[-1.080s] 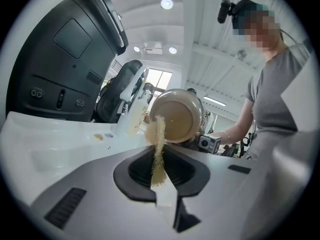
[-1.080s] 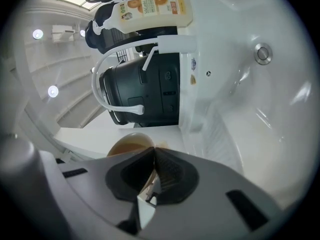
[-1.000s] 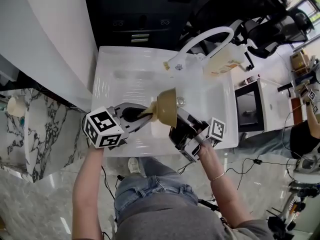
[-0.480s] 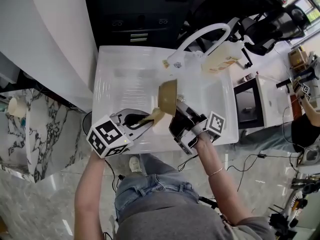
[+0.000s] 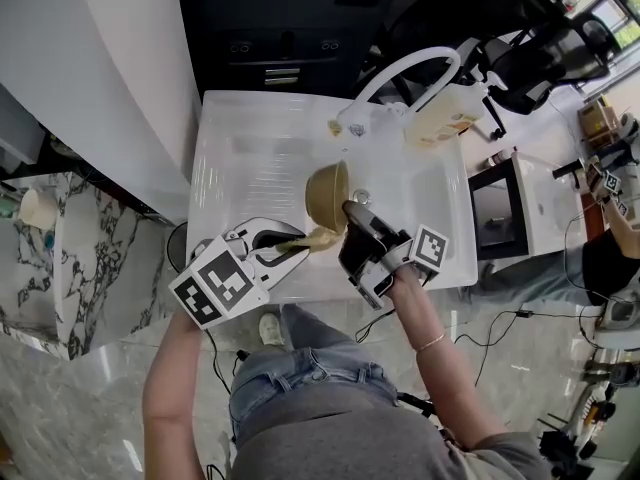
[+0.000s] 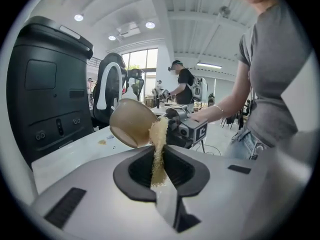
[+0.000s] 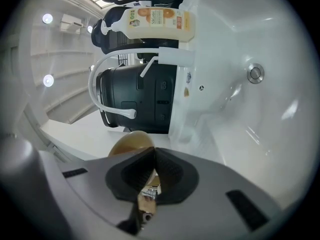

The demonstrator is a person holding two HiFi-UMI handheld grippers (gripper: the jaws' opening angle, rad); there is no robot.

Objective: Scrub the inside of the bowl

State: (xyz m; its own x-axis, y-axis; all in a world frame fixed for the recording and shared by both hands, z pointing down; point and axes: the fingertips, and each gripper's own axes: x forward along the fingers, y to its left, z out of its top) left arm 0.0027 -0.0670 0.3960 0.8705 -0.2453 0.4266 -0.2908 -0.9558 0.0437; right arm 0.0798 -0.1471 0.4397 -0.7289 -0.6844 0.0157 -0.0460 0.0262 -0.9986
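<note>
Left gripper (image 5: 283, 242): jaws clamped on a yellow sponge (image 6: 159, 146); the sponge sticks out forward, its far end up against the edge of the bowl (image 5: 328, 195)
Right gripper (image 5: 352, 218): jaws pinched almost together on the bowl's rim; it carries the bowl alone
Bowl: tan; tilted; held off the bottom of the white sink (image 5: 245, 163), over the basin
Faucet (image 5: 415, 68): white, arched, at the sink's far edge
Soap bottle (image 5: 440, 123): just beside the faucet
</note>
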